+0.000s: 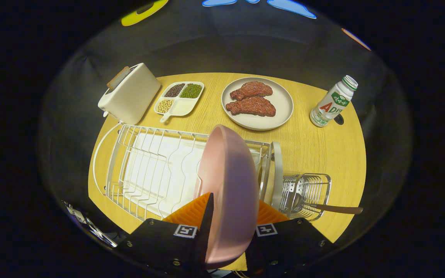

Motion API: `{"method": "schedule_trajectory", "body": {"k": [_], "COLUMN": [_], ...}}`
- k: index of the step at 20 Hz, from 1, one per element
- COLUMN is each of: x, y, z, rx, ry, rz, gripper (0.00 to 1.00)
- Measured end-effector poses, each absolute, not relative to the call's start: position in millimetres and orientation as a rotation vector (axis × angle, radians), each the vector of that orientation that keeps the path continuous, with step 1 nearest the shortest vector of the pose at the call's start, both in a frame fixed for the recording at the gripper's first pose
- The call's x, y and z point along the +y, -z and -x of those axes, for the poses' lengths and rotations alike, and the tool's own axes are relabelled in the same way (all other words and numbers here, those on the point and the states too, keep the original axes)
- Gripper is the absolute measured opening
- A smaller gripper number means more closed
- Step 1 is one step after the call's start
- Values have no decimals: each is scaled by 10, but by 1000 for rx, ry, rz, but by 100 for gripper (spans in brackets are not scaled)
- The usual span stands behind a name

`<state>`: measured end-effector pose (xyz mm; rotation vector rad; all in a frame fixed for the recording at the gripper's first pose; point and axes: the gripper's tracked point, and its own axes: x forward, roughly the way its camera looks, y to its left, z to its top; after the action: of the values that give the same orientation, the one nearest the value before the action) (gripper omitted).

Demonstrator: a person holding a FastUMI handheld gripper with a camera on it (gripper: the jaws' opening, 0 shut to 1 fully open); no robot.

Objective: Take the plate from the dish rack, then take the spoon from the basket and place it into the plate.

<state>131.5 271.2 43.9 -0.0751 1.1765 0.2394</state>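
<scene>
Jaws (228, 216): I held them clamped on the pink round plastic plate (228, 185), one finger on each face.
Plate: stood on edge between my fingers, over the white wire dish rack (145, 170), rim running toward 12 o'clock.
Spoon: the wooden-handled spoon (332, 209) lay in the small wire basket (307, 193) at my 2 o'clock, handle pointing to 3 o'clock.
Bench: the round wooden bench (315, 150) looked bare beyond the basket, I judged room for the plate there.
</scene>
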Motion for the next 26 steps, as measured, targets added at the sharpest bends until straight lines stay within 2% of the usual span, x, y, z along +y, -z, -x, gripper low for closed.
{"method": "schedule_trajectory", "body": {"k": [5,7,23,26], "x": [2661,2643,2709,2716], "y": [-531,-586,-730,-818], "z": [-1396,-1487,-1570,-1584], "rx": [1187,1182,1228,1210], "ry": [-217,-208,-221,-230], "rz": [191,211,411,419], "gripper": [40,33,33,31]}}
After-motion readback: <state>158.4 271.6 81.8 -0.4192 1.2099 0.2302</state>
